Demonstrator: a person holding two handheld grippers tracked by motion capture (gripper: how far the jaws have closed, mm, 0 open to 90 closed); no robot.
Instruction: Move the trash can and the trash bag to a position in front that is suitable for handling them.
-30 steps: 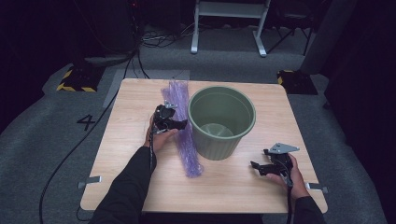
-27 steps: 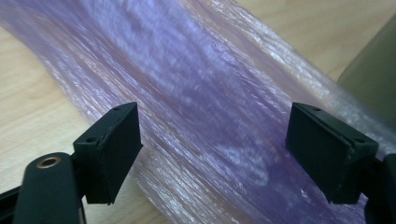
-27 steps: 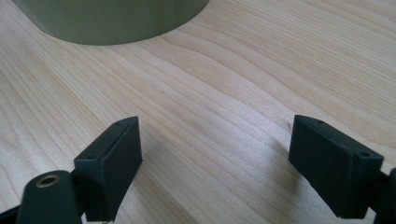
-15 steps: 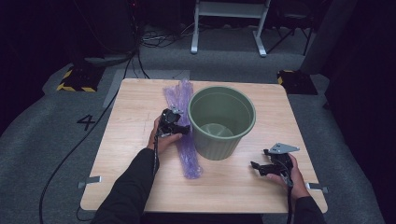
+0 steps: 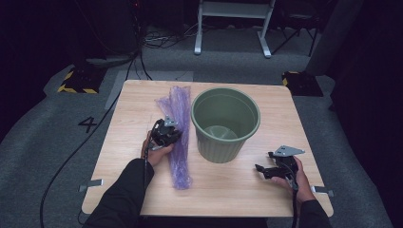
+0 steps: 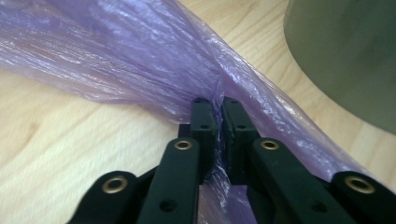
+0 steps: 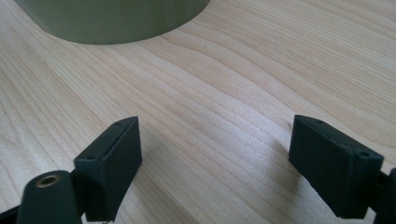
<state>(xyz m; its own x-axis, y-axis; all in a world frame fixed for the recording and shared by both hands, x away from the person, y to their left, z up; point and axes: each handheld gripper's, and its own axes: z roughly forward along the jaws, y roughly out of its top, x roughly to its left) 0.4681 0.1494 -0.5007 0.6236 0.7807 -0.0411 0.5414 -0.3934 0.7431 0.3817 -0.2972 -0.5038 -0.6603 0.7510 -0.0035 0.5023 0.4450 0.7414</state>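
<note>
Since the frame 1 second back, the left gripper [image 5: 167,134] has slid across the table [image 5: 119,156] toward the green bucket [image 5: 225,124], and its jaws have just been closing; they now pinch the purple plastic bag [image 5: 177,142] between them. Seen from the left gripper view, the 2 black jaws stand nearly pressed together with a crumpled fold of the bag [image 6: 140,60] caught between the pads, while the rest of the film fans out flat on the wood on either side. The bucket's wall [image 6: 345,56] rises just beside the bag there.

From the high view, the bag lies as a long strip just left of the bucket, running from a point level with the bucket's far rim down past its base toward the person. The left gripper sits on the strip about midway along it.

To the right of the bucket and nearer the person, the right gripper [image 5: 266,169] rests low over bare wood, well apart from the bucket, its jaws [image 7: 215,163] spread wide with nothing between them.
</note>
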